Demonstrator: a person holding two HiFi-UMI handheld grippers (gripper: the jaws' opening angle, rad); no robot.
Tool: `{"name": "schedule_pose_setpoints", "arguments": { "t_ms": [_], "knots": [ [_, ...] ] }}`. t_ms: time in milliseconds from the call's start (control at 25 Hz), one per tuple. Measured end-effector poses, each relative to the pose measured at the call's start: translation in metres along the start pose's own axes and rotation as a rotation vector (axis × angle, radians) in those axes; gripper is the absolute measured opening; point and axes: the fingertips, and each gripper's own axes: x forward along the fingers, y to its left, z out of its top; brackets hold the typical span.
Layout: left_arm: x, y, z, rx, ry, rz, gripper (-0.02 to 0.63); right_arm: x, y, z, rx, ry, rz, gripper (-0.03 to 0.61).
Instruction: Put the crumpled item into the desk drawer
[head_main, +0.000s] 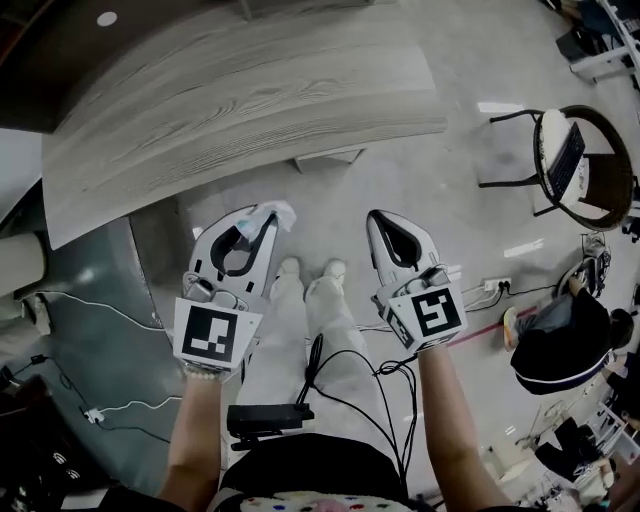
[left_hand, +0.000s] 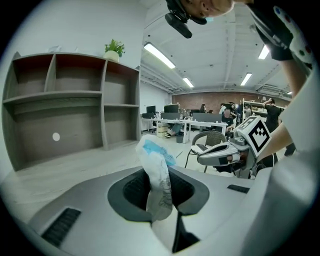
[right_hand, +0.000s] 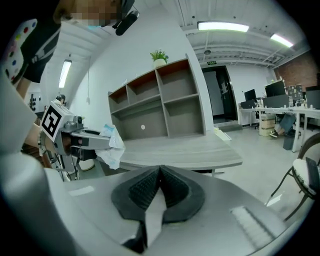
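Pinching the crumpled item (left_hand: 156, 172) by a thin fold between its jaws, the left gripper (head_main: 258, 218) could let it slip short of the desk (head_main: 250, 95) ahead, while the right gripper (right_hand: 160, 175) beside it is closed empty.

Light trousers (head_main: 285, 345); white shoes (head_main: 290, 268); beaded bracelet (head_main: 203, 373); black cables (head_main: 345, 395), black box (head_main: 268, 415) at waist; left gripper (head_main: 263, 217) and right gripper (head_main: 384, 218) in pale grey shells, black ribbed pads (right_hand: 142, 192), each bearing a black-and-white square-marker cube (head_main: 212, 335).
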Motion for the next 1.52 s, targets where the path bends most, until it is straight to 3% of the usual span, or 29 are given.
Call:
{"name": "schedule_pose_setpoints", "arguments": {
  "t_ms": [440, 760, 1520],
  "knots": [
    [0.044, 0.003, -0.054, 0.009, 0.018, -0.047, 0.071, 0.050, -0.027, -0.070, 0.158, 0.005, -0.001, 0.009],
    [0.080, 0.003, -0.096, 0.008, 0.038, -0.062, 0.071, 0.089, -0.049, -0.123, 0.283, -0.011, 0.050, 0.094],
    [0.134, 0.003, -0.153, -0.017, 0.070, -0.036, 0.071, 0.175, -0.106, -0.201, 0.720, -0.204, 0.186, 0.141]
  ]
}}
